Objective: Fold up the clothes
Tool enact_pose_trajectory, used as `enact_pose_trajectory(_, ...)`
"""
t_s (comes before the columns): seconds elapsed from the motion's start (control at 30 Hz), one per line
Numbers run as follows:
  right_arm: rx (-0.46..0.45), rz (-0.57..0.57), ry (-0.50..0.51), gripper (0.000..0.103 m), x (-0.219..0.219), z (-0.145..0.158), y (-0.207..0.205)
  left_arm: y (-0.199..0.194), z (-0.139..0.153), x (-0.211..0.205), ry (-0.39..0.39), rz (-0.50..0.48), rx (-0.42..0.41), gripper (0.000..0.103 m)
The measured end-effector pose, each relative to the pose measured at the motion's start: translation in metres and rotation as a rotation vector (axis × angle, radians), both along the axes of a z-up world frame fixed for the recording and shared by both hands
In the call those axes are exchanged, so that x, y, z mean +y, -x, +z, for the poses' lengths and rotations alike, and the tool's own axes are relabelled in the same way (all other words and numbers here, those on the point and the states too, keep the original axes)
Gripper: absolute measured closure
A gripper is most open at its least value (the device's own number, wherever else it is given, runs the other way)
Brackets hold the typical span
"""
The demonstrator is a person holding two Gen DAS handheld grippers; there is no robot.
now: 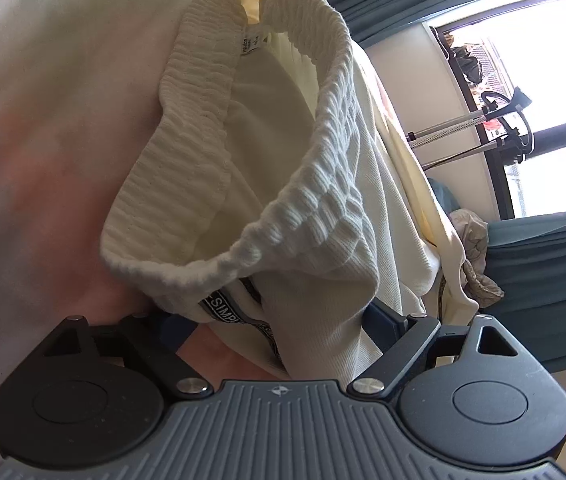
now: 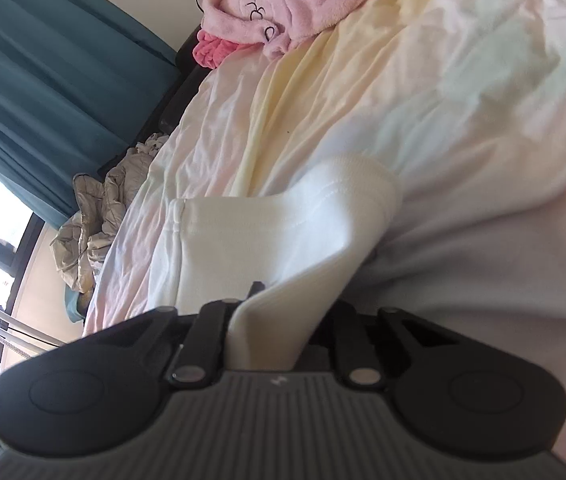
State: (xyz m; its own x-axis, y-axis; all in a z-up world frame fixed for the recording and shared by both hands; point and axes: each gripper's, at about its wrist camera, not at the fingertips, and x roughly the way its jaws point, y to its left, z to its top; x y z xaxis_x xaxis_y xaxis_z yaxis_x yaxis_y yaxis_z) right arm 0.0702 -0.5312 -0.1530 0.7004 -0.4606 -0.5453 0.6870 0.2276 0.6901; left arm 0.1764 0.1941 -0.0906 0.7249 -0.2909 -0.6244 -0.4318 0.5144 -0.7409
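Observation:
A cream garment (image 1: 303, 216) with a ribbed elastic waistband (image 1: 203, 112) fills the left wrist view, lying on the pale bed sheet (image 1: 43, 120). A black band with white lettering (image 1: 225, 310) shows on it close to the camera. My left gripper (image 1: 279, 320) stands wide open, with a bunch of the garment lying between its blue fingers (image 1: 383, 320); the cloth hides the fingertips. In the right wrist view my right gripper (image 2: 267, 312) is shut on a folded edge of the white garment (image 2: 263, 232), which stretches away over the sheet (image 2: 443, 80).
A pink plush garment (image 2: 283, 0) and a bright pink cloth (image 2: 211, 50) lie at the bed's far end. Crumpled grey-beige fabric (image 2: 91, 232) sits beside the bed near teal curtains (image 2: 43, 60). A metal stand (image 1: 463, 128) stands by the window (image 1: 555, 60).

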Motion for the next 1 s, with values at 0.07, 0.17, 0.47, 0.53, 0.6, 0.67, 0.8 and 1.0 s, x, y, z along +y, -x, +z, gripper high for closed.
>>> enact_pose_trajectory(0.07, -0.037, -0.019, 0.017, 0.096, 0.002, 0.007, 0.001, -0.001, -0.001, 0.001, 0.002, 0.000, -0.028, 0.018)
enact_pose_trajectory(0.17, -0.087, -0.008, 0.100, 0.097, 0.008, 0.030, 0.001, -0.005, -0.006, 0.004, 0.013, 0.005, -0.062, 0.022)
enact_pose_trajectory(0.47, -0.012, 0.054, 0.137, 0.097, 0.003, 0.034, -0.002, -0.007, 0.006, 0.016, 0.039, 0.023, -0.122, 0.079)
enact_pose_trajectory(0.53, -0.015, 0.043, 0.082, 0.097, -0.002, 0.024, 0.001, 0.000, 0.022, 0.024, 0.048, 0.027, -0.153, 0.081)
enact_pose_trajectory(0.6, -0.051, 0.042, 0.078, 0.097, -0.002, 0.028, 0.004, 0.011, 0.048, 0.035, 0.054, 0.036, -0.203, 0.082)
enact_pose_trajectory(0.67, -0.123, 0.061, 0.190, 0.097, 0.005, 0.051, 0.008, 0.028, 0.072, 0.052, 0.040, 0.064, -0.245, 0.083)
enact_pose_trajectory(0.8, -0.232, 0.054, 0.291, 0.097, 0.010, 0.086, 0.018, 0.060, 0.101, 0.089, 0.023, 0.121, -0.277, 0.084)
enact_pose_trajectory(1.0, -0.073, -0.016, 0.111, 0.096, -0.005, 0.052, 0.021, 0.067, 0.072, 0.105, -0.013, 0.112, -0.165, 0.083)
